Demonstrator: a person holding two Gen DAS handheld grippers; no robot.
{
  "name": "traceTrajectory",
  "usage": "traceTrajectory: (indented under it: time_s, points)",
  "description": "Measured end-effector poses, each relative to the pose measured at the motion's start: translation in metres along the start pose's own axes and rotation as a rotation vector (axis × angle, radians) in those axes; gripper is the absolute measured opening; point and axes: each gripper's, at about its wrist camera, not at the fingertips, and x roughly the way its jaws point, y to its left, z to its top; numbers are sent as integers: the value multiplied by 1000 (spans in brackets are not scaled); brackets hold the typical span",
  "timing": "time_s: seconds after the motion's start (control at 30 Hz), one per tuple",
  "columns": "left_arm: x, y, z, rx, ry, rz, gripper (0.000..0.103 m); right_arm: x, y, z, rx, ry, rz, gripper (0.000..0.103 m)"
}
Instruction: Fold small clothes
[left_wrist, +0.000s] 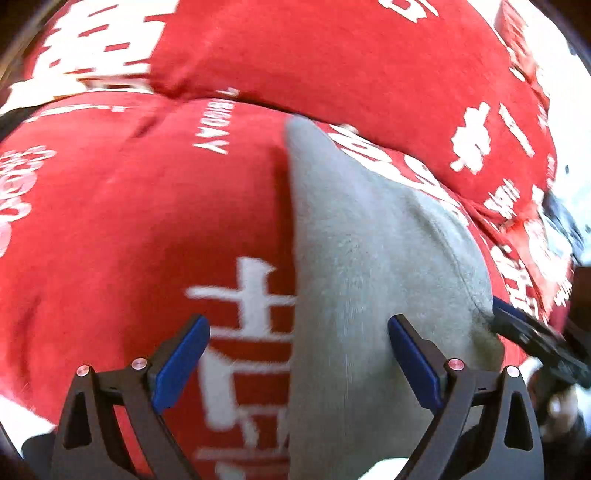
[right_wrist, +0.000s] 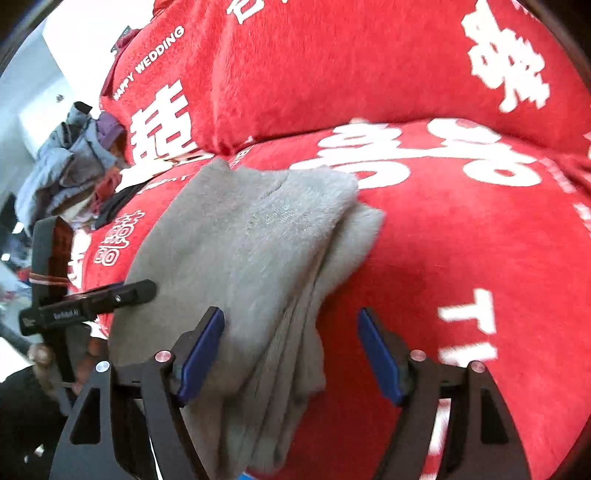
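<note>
A grey folded garment (right_wrist: 251, 258) lies on a red sofa cover (right_wrist: 461, 240) with white lettering. In the right wrist view it is folded into several layers, its near edge between my fingers. My right gripper (right_wrist: 290, 354) is open around that near edge. In the left wrist view the grey garment (left_wrist: 369, 266) lies to the right, and my left gripper (left_wrist: 297, 354) is open over its left edge and the red cover (left_wrist: 129, 221). The right gripper's fingers (left_wrist: 532, 332) show at the far right of the left view; the left gripper's finger (right_wrist: 110, 295) shows at the left of the right view.
A red back cushion (right_wrist: 351, 66) rises behind the seat. A pile of mixed clothes (right_wrist: 70, 166) lies beyond the sofa's left end in the right wrist view. A dark strip of fabric (right_wrist: 118, 201) lies by that pile.
</note>
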Motion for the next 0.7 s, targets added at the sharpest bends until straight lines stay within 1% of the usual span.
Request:
traceTrajectory:
  time_s: [0.07,0.1,0.13,0.17,0.2,0.27,0.3,0.33,0.4,0.43,0.5,0.53,0.6,0.63,0.67,0.7]
  points:
    - [-23,-2,-1,-8,-16,39,97,-27,18,-3,2,-37,0,78]
    - [-39,-5,-3,2,-49,58,97,-44,31,-6,-24,-73,15,80]
    - [-46,-6,-7,10,-60,75,97,-54,41,-8,-50,-98,25,81]
    - [-53,-11,-14,39,-57,110,97,-63,56,-12,-91,-114,35,81]
    - [-56,-13,-20,62,-47,123,97,-64,64,-15,-116,-102,28,81]
    - [-61,-21,-41,122,-25,164,97,-61,77,-26,-165,-54,-29,81]
    - [-62,-24,-51,144,-26,171,97,-57,79,-35,-179,-29,-56,81]
    - [-63,-26,-62,170,-26,181,97,-54,79,-42,-175,-11,-63,81]
    - [-53,-32,-84,249,-11,245,97,-44,68,-59,-125,37,-45,81]
    - [-45,-34,-90,287,7,289,97,-36,60,-66,-82,58,-35,81]
    - [-32,-37,-94,336,33,335,97,-25,48,-72,-9,91,-23,80]
    - [-31,-37,-93,340,26,335,97,-22,43,-74,21,92,-6,78]
    - [-31,-36,-87,307,-1,305,97,-20,39,-73,62,72,41,70]
    - [-29,-32,-85,287,0,288,97,-20,39,-72,65,65,52,70]
    - [-23,-24,-82,249,17,279,97,-19,40,-72,64,61,60,67]
    - [-17,-17,-82,227,39,287,97,-15,40,-71,61,71,75,56]
